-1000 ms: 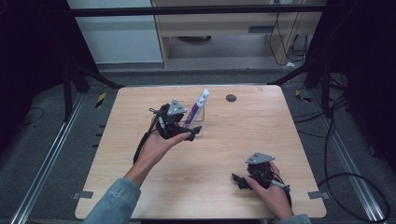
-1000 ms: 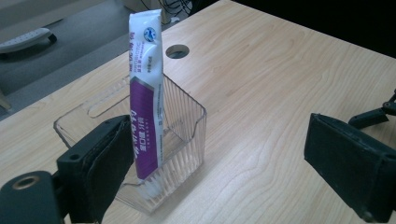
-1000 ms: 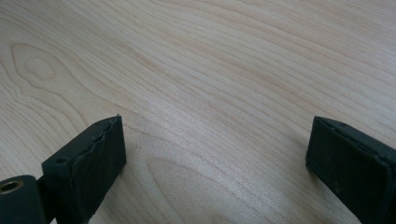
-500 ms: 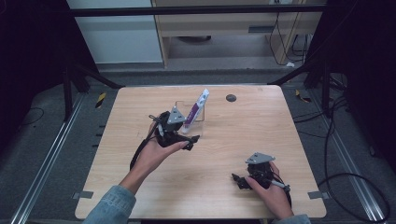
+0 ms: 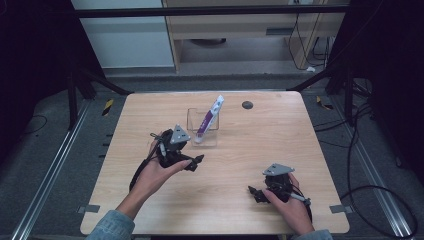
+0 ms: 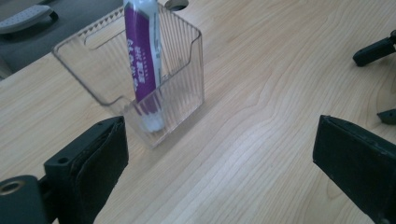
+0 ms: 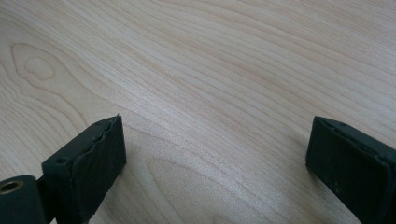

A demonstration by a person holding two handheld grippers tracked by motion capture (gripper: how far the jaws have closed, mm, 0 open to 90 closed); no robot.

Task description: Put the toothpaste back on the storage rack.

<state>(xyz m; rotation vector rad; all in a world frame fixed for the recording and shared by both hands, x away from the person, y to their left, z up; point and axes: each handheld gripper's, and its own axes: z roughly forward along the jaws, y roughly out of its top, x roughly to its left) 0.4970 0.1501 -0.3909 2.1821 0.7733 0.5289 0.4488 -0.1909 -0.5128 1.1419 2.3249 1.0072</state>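
Note:
A purple and white tube [image 5: 209,117] stands tilted in a clear ribbed plastic box [image 5: 196,118] at the middle back of the wooden table [image 5: 300,135]. My left gripper [image 5: 196,162] is open just in front of the box, apart from it, with nothing between its jaws. In the left gripper view the tube [image 6: 142,60] leans in the box [image 6: 184,79] a little beyond my open left gripper [image 6: 219,158]. My right gripper [image 5: 254,192] rests low near the table's front right, open over bare wood [image 7: 215,70].
A dark round hole [image 5: 247,105] sits in the tabletop right of the box. Cables and metal rails lie on the floor around the table. In the left gripper view the other gripper's black jaw tips [image 6: 373,49] show at the far right.
My left gripper has drawn back from the box toward the table's front. The tube stays leaning in the box. The right gripper has not moved.

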